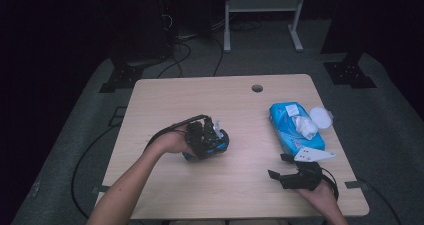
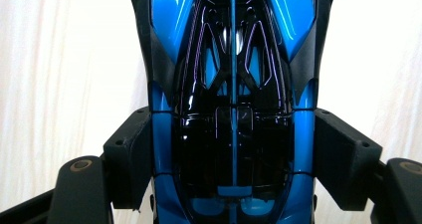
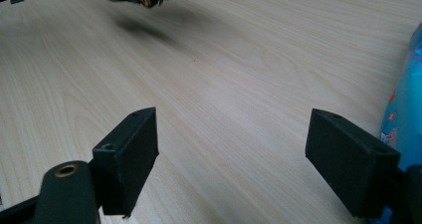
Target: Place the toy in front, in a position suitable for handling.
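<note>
Pale wooden bench (image 1: 165,100), seen from above. Blue wipes pack (image 1: 292,127) lay near right edge. Blue-and-black toy car (image 2: 233,109), raised above bench at centre, pinched in left claw (image 1: 212,137). Right claw (image 3: 249,159) spread wide, empty, beside wipes pack.

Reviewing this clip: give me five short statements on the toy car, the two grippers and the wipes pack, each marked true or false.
1. The left gripper is shut on the blue toy car. True.
2. The right gripper holds the wipes pack. False: its jaws stand open over bare table with nothing between them.
3. The car rests on the table. False: the right gripper view shows it in the air, its shadow below.
4. The wipes pack lies at the table's right side. True.
5. The pack's lid is closed. False: the round white lid is flipped open.
</note>
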### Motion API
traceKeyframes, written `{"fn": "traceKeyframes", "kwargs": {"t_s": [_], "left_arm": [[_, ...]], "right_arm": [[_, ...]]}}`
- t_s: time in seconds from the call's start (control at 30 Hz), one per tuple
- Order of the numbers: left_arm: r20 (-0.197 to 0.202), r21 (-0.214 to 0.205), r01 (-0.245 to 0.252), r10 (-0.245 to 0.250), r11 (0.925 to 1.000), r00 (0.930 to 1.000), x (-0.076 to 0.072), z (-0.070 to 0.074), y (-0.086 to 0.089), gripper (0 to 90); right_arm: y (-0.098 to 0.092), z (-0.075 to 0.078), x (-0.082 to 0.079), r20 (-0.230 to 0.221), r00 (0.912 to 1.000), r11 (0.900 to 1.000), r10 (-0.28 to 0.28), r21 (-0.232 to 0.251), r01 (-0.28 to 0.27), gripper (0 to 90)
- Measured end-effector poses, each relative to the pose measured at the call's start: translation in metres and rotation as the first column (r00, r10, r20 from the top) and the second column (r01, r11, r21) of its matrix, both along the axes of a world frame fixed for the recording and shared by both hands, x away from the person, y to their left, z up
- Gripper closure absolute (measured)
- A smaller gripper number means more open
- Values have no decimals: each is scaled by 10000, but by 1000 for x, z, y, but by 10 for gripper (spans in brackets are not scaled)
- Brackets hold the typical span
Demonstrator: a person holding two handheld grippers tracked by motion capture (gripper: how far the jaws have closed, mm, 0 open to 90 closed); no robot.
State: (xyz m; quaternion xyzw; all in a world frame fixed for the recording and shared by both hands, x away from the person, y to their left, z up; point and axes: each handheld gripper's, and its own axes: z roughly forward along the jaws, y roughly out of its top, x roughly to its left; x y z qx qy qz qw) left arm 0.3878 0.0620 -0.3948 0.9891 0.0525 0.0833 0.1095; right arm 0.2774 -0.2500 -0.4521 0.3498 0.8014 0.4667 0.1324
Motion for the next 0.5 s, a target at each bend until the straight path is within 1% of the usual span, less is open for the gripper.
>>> {"fn": "traceKeyframes", "kwargs": {"t_s": [0.17, 0.3, 0.43, 0.5], "left_arm": [[-218, -54, 448, -449, 9990, 9988, -9, -5, -24, 261], [-338, -108, 794, -797, 9968, 9962, -15, -11, -40, 261], [-570, -273, 986, -1001, 9948, 9933, -21, -17, -51, 261], [-676, -237, 1057, -1071, 9941, 9919, -23, -21, -55, 261]], "right_arm": [[-4, 2, -2, 76, 9999, 9999, -124, 114, 123, 201], [-7, 2, -2, 90, 9998, 9997, -183, 178, 181, 202], [-7, 2, -2, 93, 9998, 9997, -164, 169, 163, 202], [-7, 2, -2, 77, 9998, 9997, -173, 175, 172, 202]]}}
